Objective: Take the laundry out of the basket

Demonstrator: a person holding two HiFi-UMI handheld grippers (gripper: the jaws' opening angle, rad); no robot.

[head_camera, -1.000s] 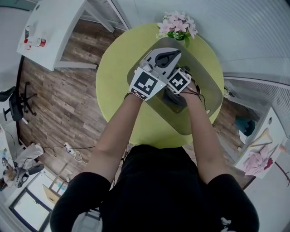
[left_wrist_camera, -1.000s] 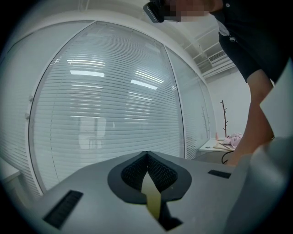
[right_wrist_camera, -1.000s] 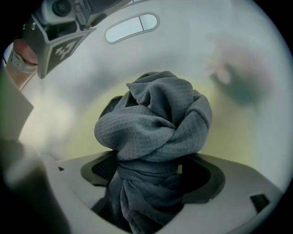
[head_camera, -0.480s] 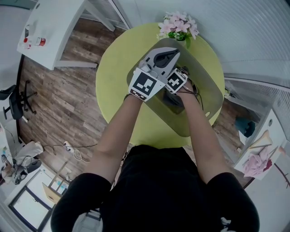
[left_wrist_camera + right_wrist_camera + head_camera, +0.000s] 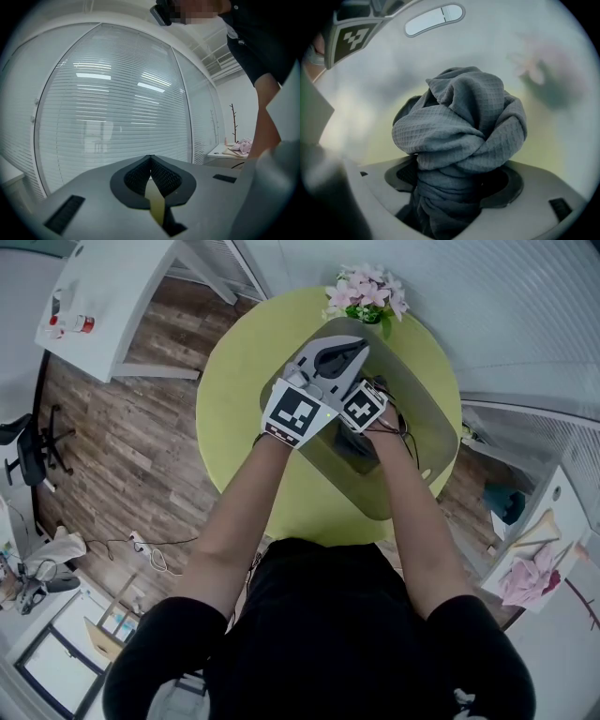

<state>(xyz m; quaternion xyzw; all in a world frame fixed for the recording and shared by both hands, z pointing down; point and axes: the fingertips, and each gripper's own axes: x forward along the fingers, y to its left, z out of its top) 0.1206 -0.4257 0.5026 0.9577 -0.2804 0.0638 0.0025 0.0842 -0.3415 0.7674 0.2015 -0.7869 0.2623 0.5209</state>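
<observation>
A translucent grey basket (image 5: 441,442) stands on the round yellow-green table (image 5: 234,409). My right gripper (image 5: 361,439) points steeply down into it. In the right gripper view, a twisted bundle of grey waffle-weave cloth (image 5: 459,122) fills the gap between the jaws of the right gripper (image 5: 454,180), which have just been closing on it. The basket's wall with its handle slot (image 5: 433,18) is close behind. My left gripper (image 5: 364,343) hovers over the basket's far end, pointing level at the window blinds. The left gripper (image 5: 150,159) is shut, its pads meeting with nothing between them.
A pot of pink flowers (image 5: 367,292) stands at the table's far edge, just beyond the basket. A white desk (image 5: 103,306) is at the upper left, an office chair (image 5: 33,451) at the left. A side table with pink cloth (image 5: 534,568) is at the right.
</observation>
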